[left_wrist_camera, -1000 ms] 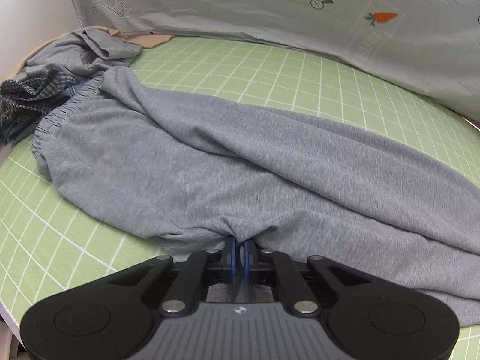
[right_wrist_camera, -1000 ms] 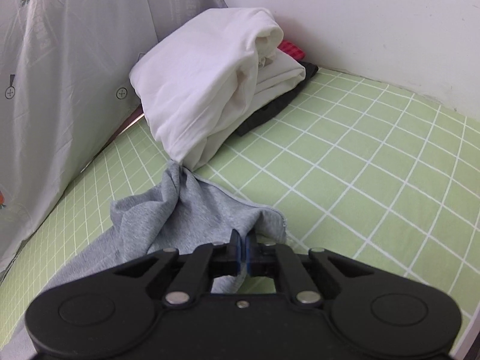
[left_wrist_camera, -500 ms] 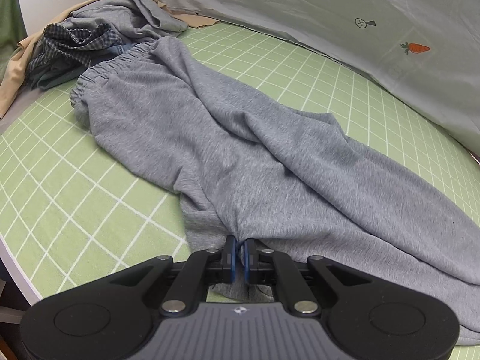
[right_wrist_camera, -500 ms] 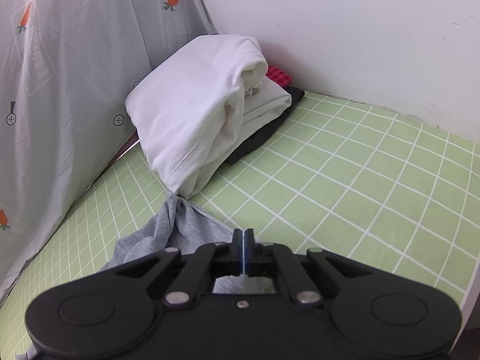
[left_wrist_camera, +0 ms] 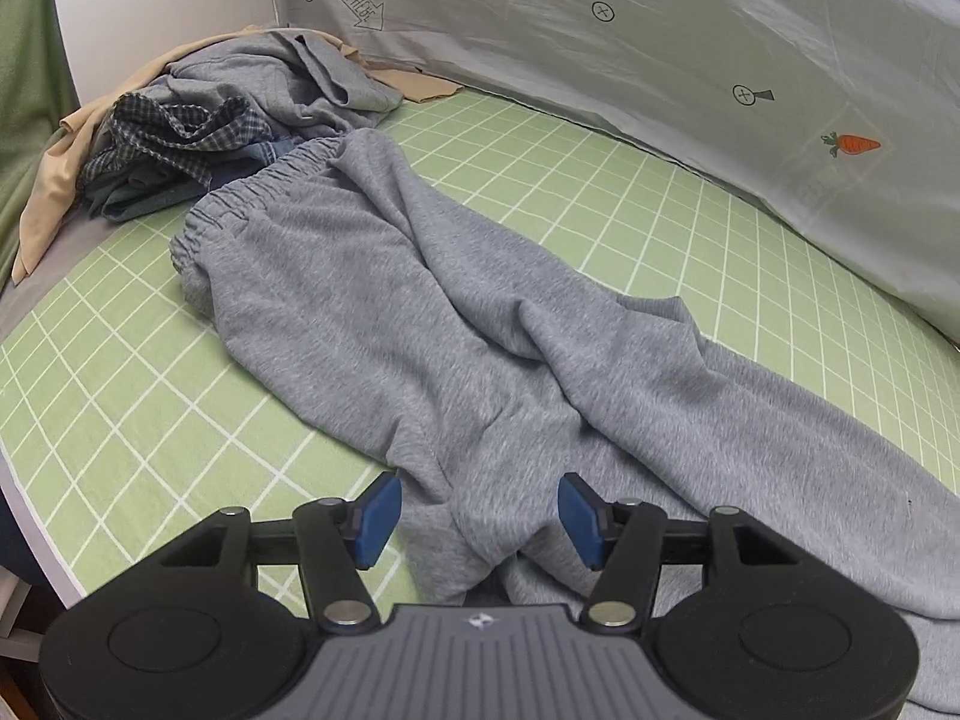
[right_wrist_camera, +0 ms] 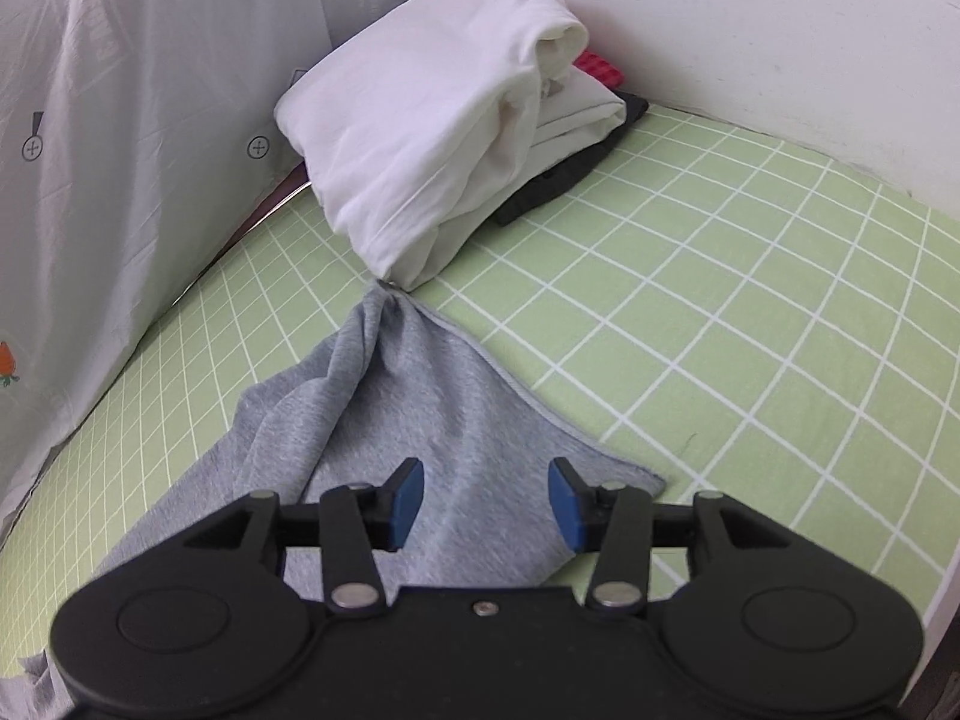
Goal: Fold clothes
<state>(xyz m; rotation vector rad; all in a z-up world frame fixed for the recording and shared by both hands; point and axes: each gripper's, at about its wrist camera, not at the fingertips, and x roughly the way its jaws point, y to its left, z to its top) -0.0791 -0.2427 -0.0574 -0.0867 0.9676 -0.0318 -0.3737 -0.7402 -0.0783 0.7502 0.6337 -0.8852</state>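
Your left gripper [left_wrist_camera: 478, 510] and right gripper [right_wrist_camera: 486, 503] both hang with fingers spread wide, holding nothing, over grey pants [left_wrist_camera: 420, 324] lying flat on the green checked bed [left_wrist_camera: 690, 222]. Their far hem touches a white bundle [right_wrist_camera: 432, 138].

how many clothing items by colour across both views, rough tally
grey: 2 (sweatpants, crumpled grey garment)
white: 1 (folded white garment)
black: 1 (black item)
red: 1 (red item)
checked: 1 (checked cloth)
tan: 1 (tan cloth)
total: 7 visible; the piles may hide more
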